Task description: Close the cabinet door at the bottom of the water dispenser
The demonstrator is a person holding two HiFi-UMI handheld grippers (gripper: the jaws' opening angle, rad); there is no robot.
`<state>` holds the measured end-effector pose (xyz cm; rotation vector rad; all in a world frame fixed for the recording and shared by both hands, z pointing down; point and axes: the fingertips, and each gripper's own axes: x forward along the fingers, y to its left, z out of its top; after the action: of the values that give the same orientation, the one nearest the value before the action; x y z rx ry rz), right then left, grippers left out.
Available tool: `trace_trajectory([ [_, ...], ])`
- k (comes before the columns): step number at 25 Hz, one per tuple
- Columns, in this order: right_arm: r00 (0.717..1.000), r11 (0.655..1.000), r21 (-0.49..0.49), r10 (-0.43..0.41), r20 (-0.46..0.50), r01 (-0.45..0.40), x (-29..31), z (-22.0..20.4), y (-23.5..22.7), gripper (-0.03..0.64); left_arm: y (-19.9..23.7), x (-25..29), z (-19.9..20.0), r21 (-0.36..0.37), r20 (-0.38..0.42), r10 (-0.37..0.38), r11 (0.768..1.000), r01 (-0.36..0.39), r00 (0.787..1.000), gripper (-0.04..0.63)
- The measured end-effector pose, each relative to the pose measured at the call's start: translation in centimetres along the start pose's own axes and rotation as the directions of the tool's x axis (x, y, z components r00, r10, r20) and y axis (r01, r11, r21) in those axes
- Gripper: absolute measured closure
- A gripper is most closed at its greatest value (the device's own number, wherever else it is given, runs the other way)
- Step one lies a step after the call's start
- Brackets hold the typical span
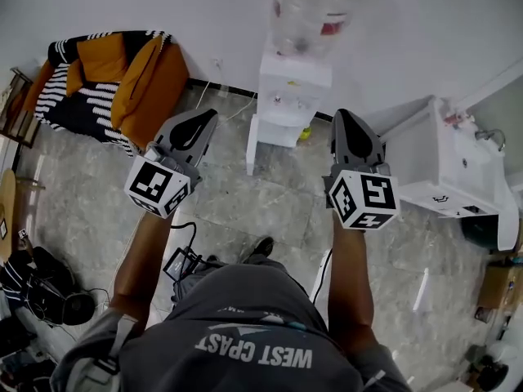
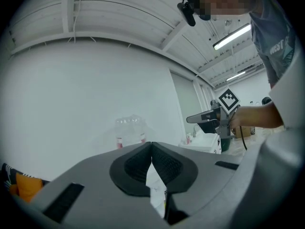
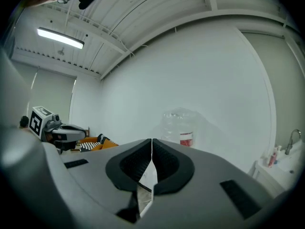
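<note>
Jaws on the left gripper [image 2: 151, 146] are clenched tip to tip with nothing between them, and the jaws of the right gripper [image 3: 151, 144] are pressed together the same way, also empty. The cabinet door [image 1: 252, 144] stands open at the foot of the white water dispenser [image 1: 294, 84]. In the head view it shows as a narrow white panel swung out from the dispenser's left edge toward the person, with the lower compartment exposed beside it. The dispenser stands against the pale wall and carries a clear bottle [image 1: 310, 11] with a red label on top. A small yellow-green object [image 1: 304, 134] lies at the dispenser's base on the right; what it is cannot be made out. Both grippers are held level and point at the wall, the left one with its tip left of the open door and apart from it, the right one with its tip right of the dispenser and not touching it. Each carries its marker cube at the near end, with a bare forearm behind it. An orange armchair [image 1: 151, 80] draped with black-and-white striped fabric sits farther left against the wall. A white sink unit [image 1: 429, 158] with a tap stands at the right. Grey marbled floor [image 1: 270, 207] runs under everything, and a dark shoe [image 1: 261, 246] shows just ahead of the person's grey shirt.
</note>
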<state>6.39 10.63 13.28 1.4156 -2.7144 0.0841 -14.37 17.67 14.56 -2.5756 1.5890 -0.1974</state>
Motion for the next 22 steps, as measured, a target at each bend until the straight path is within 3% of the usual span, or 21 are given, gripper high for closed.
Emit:
trace_trajectory([
  [6,0.999,0.999,0.028,0.044,-0.008,-0.044,2.1,-1.1,-2.9,0.588,-0.4,3.1,-0.2,0.012,-0.037,0.024,1.000,-0.024,0.999,0.578],
  [14,0.998,0.998,0.049,0.035,-0.043,-0.033,5.0,-2.9,-5.0,0.588,1.4,6.1,-2.0,-0.003,-0.066,0.023,1.000,-0.023,0.998,0.578],
  [22,0.993,0.995,0.037,-0.091,-0.076,0.094,7.8,-3.5,-6.7,0.588,4.9,11.7,-4.6,-0.039,-0.038,-0.105,0.994,0.103,0.994,0.578],
])
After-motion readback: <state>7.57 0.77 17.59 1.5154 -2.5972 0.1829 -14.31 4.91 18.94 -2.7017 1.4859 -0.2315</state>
